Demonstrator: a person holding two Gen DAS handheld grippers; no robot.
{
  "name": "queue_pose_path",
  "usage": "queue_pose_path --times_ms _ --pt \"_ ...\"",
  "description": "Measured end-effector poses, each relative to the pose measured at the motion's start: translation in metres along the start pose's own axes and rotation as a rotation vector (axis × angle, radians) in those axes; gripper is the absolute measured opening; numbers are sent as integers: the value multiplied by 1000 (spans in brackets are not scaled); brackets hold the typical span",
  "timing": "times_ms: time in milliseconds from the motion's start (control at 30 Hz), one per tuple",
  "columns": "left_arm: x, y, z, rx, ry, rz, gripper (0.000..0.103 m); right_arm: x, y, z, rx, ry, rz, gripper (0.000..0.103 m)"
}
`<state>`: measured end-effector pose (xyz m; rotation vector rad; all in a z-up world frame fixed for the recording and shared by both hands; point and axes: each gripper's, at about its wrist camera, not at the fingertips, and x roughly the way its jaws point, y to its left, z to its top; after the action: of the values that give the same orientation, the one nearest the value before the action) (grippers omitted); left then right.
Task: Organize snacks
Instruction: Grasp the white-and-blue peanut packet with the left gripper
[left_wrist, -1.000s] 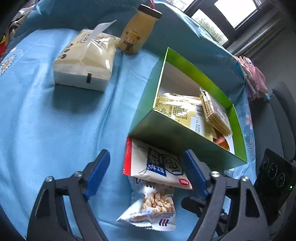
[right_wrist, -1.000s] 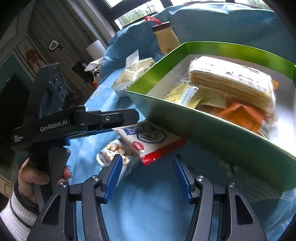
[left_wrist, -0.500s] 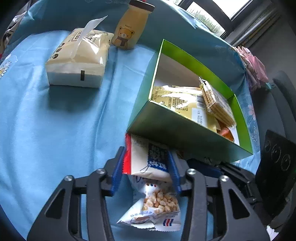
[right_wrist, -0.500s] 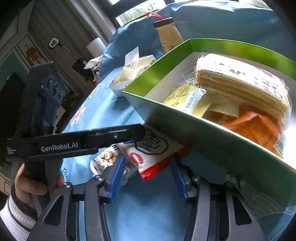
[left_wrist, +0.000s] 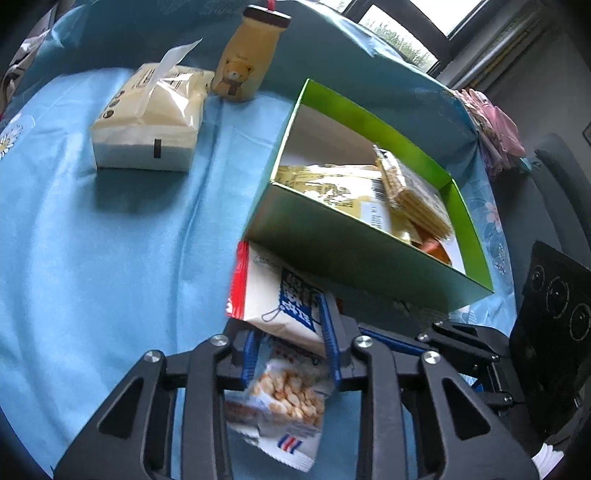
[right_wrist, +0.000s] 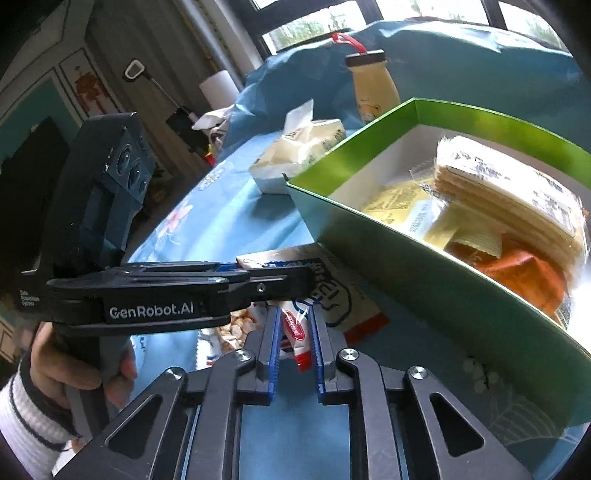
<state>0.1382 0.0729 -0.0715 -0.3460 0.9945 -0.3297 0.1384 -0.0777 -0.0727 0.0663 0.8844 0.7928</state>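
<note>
Snack packet (left_wrist: 275, 295), white glossy film with a red crimped edge and blue print, lying just in front of the green box's near wall, on top of a second packet. Pinched from two sides: left gripper (left_wrist: 290, 345) with blue-padded fingers (left_wrist: 330, 332) closed onto its near end, right gripper (right_wrist: 294, 341) with fingers (right_wrist: 272, 347) drawn narrow around its red-and-white corner. Crinkled at both grips.

Underneath, peanut packet (left_wrist: 282, 398), clear-windowed film showing pale round nuts, red and blue stripes at one corner, partly inside the left gripper's frame.

Green box (left_wrist: 354, 258), rectangular open-topped card with shiny green walls and a white inside. Filled with a flat yellow printed pouch (left_wrist: 332, 188), a clear-wrapped stack of square ridged wafers (right_wrist: 517, 199) resting on it, and an orange wrapper (right_wrist: 524, 277) at the end nearer the right gripper.

Further back, soft tissue pack (left_wrist: 147, 118), cream plastic with a sheet sticking up, well apart from the box. Just beside it, squat yellow bottle (left_wrist: 243, 66) with a bear picture, dark cap and red loop, upright.

All resting on a desk covered by a smooth light-blue cloth (left_wrist: 92, 258) with white daisy print at the edges, faintly creased. Behind, dark-framed windows with daylight, a grey chair at one side, a teal-trimmed wall at the other.
</note>
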Motion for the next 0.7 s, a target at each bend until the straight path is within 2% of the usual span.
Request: queue_pose_path --times_ms 300,400,433,500,533,567,700 --pt "-6 -7 -4 19 -11 -18 18 -2 2 -7 19 19 20 7" --pt "-4 -9 -3 25 -3 -5 18 -6 0 -6 27 31 8 7" --pt "-3 -10 -2 28 0 -1 18 -6 -1 -6 33 32 7 10" --pt "-2 -10 -1 28 2 -2 20 -7 -6 -7 47 35 -17 23" --pt "-1 -9 0 24 2 -2 20 -8 -8 -8 51 34 -35 38" --pt "0 -8 0 20 2 -2 21 -8 -10 -9 58 33 -46 50" --pt "3 -3 3 -2 7 -7 22 -6 -16 -10 81 40 -31 50"
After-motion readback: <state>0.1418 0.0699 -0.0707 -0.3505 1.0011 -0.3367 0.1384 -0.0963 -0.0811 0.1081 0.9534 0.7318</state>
